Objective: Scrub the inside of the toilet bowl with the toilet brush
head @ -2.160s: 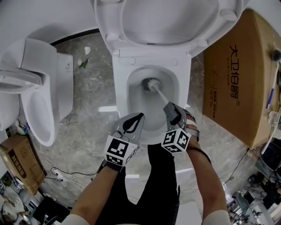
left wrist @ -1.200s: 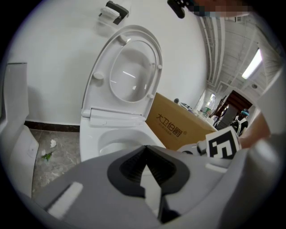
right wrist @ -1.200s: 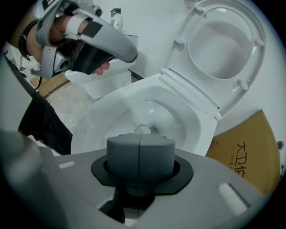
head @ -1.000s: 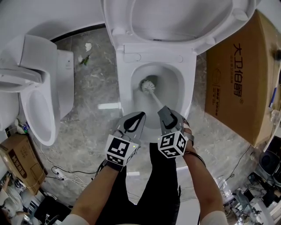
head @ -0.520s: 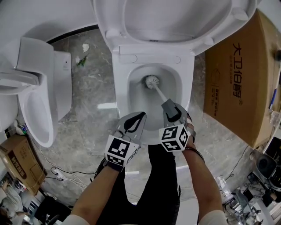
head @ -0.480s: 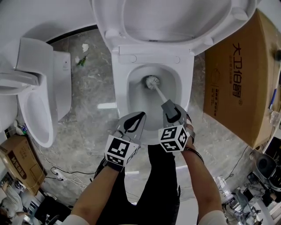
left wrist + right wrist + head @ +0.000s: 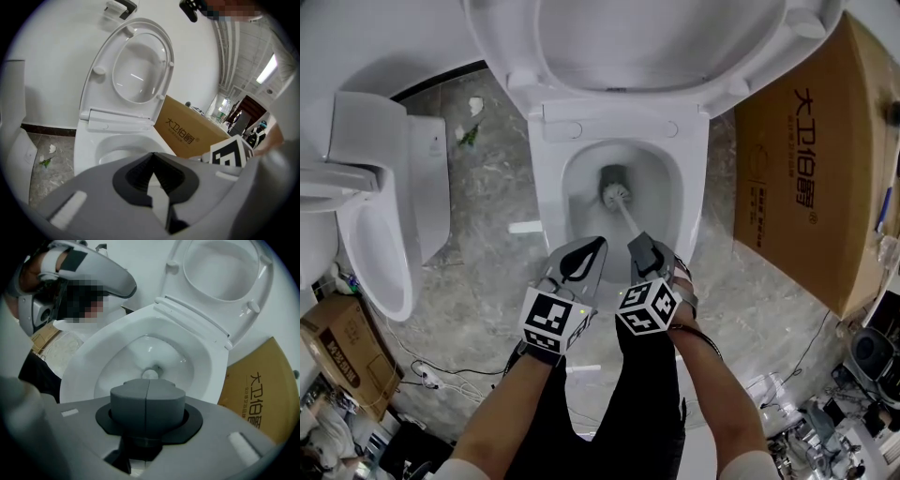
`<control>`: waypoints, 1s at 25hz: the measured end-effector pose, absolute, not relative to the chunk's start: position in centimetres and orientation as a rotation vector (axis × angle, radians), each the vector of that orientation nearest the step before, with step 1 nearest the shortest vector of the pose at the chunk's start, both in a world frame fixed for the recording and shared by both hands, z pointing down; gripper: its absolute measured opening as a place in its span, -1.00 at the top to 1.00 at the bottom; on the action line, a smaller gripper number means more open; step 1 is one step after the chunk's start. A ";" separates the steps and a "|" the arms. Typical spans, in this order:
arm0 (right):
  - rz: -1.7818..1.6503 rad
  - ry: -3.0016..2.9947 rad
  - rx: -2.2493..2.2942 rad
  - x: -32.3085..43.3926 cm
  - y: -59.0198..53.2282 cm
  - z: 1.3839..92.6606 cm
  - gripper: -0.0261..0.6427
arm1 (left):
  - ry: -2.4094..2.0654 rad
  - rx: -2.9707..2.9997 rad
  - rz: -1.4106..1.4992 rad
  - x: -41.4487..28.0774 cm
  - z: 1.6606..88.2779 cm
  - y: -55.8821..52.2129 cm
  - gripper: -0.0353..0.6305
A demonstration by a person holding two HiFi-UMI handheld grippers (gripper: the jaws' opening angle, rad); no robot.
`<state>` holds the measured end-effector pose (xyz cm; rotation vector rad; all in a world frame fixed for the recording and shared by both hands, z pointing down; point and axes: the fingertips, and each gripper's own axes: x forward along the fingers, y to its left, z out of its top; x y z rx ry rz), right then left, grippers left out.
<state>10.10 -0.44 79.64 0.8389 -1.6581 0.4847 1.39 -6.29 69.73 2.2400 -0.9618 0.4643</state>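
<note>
Right gripper (image 7: pixel 639 251) clamped on toilet brush (image 7: pixel 617 197) handle, bristle head down inside toilet bowl (image 7: pixel 546 187), frame centre. Left gripper (image 7: pixel 584 260) pinched together, empty, just left of it.

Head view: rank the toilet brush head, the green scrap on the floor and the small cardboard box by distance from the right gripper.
1. The toilet brush head, just ahead of the right gripper.
2. The green scrap, floor, upper left.
3. The small cardboard box, lower-left corner.

Left tool (image 7: pixel 600 246) closed and empty, right tool (image 7: pixel 637 246) clamped, side by side
</note>
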 end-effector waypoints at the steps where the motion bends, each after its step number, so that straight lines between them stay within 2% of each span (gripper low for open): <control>1: 0.485 -1.655 0.840 10.0 -0.6 80.1 0.44 | -0.962 2.237 0.466 1.4 69.9 -6.2 0.88; 18: 0.505 -1.660 0.905 8.7 -5.4 86.1 0.44 | -1.005 2.219 0.458 0.9 72.3 -7.7 0.88; 25: 0.569 -1.653 0.940 9.2 -5.7 84.8 0.44 | -1.018 2.216 0.458 1.0 71.2 -7.9 0.88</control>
